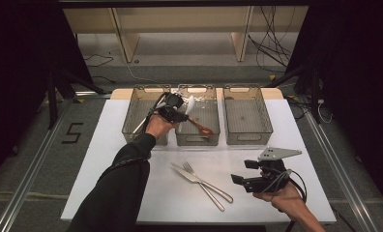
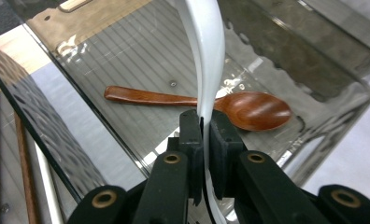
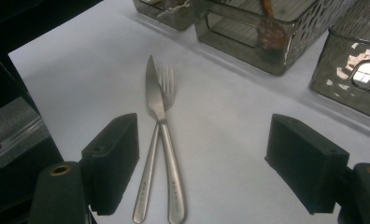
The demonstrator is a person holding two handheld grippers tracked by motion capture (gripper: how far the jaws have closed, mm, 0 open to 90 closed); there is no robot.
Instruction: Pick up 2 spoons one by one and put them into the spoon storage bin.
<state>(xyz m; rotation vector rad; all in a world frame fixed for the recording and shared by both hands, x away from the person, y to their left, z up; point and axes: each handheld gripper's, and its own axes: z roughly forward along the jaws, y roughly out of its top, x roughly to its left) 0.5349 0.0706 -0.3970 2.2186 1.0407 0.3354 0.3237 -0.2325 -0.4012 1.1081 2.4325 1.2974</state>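
Holding a white spoon [image 2: 206, 56] by its handle, the left gripper [image 1: 172, 110] hangs over the middle bin [image 1: 198, 137], jaws clamped tight on it, pads pinching the thin edge. A wooden spoon [image 2: 230, 106] already lies on that bin's floor, bowl toward the near wall. So this looks like cutlery sorting, spoons to the middle bin, w/ the white one about to be dropped.

Right gripper [image 1: 250, 178] sits low over the white table [image 1: 131, 193], jaws wide apart & empty, aimed at a knife [image 3: 160, 126] and fork [image 3: 152, 140] lying crossed, knife on top.

Risks, as I judge them:
- Grip is on a narrow, slick handle; spoon could pivot or slide out before it's fully inside the bin, esp. if the hand tilts.
- The spoon sits close to the wall shared w/ the left bin [image 1: 136, 123], which holds chopsticks [image 2: 24, 172]; a release too far that way could land it on the rim or in the wrong bin.
- Dropped from height, it may bounce off the wooden spoon.
- Knife & fork overlap, so the right jaws could grab both or nudge one away.
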